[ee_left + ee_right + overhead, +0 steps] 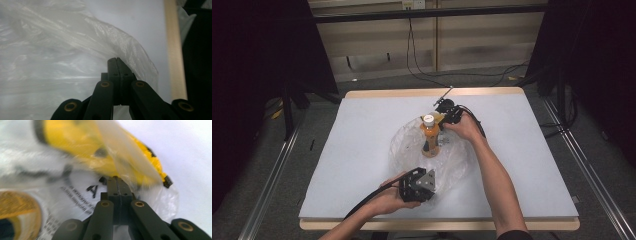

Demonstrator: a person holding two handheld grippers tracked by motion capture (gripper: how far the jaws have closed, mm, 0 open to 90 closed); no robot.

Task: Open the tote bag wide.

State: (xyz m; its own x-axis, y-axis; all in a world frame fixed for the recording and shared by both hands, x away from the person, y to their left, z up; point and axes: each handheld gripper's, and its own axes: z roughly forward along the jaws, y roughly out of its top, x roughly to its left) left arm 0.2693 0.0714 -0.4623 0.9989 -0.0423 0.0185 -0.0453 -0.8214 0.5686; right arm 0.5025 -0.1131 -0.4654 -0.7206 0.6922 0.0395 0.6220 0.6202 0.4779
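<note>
White table (362,130), clear plastic bag (404,145) spread around mid-table, well apart from every edge; wide bare surface to its left, right and far side. An orange bottle (430,140) with a white cap stands upright at the bag's far part, apparently inside the plastic, though the high view is too coarse to be sure.

Left gripper (424,192) sits at the bag's near rim, close to the near table edge, held by the left hand (387,197). Right gripper (443,126) is at the bag's far-right rim just beside the bottle, held by the right hand (467,127), with open table behind it.

Left gripper view: left gripper (116,59) jaws pressed together, tips meeting a fold of the plastic bag (62,50) and pinching it; wooden table edge (175,50) runs close at the right, little room on that side.

Right gripper view: right gripper (116,178) jaws pressed together on the plastic bag (130,157) film. It also shows black printed lettering on the bag, a blurred yellow item (82,147) behind the film, and the bottle (17,207) at lower left. Bare white table (190,157) at right.
</note>
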